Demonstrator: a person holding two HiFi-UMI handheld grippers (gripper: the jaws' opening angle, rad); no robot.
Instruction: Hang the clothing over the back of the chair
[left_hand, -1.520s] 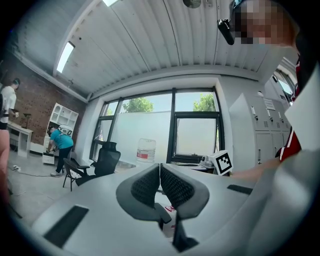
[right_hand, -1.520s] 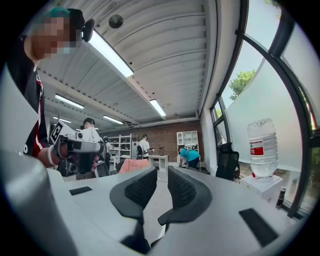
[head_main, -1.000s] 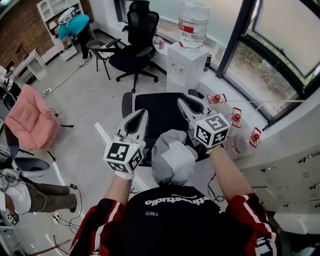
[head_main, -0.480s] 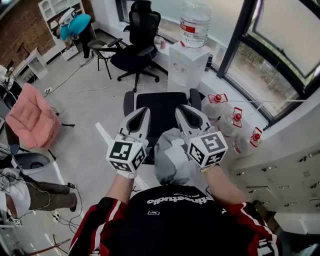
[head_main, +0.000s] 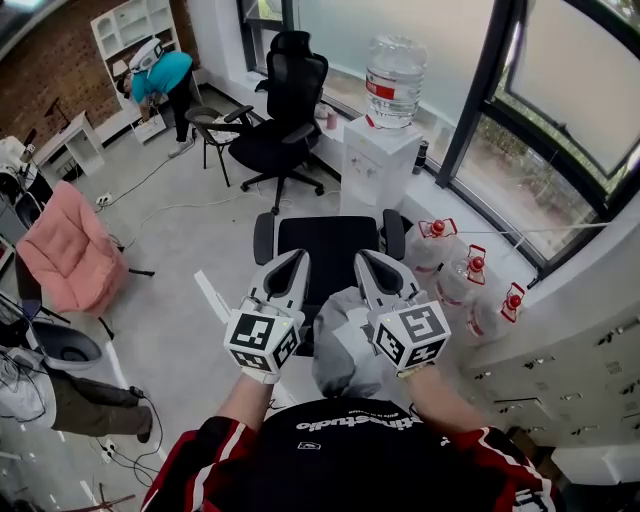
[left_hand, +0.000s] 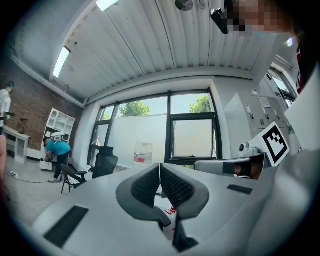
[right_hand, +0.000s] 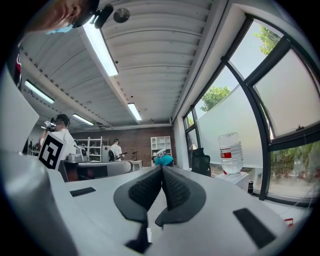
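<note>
Head view alone: grey clothing (head_main: 345, 340) between left gripper (head_main: 284, 278) and right gripper (head_main: 377, 277)

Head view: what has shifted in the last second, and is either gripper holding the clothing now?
The right gripper drew back toward the person and now sits level with the left gripper, which barely moved. Neither holds anything: both have their jaws together and empty. The grey clothing stays bunched between them at the near edge of the black chair.
</note>
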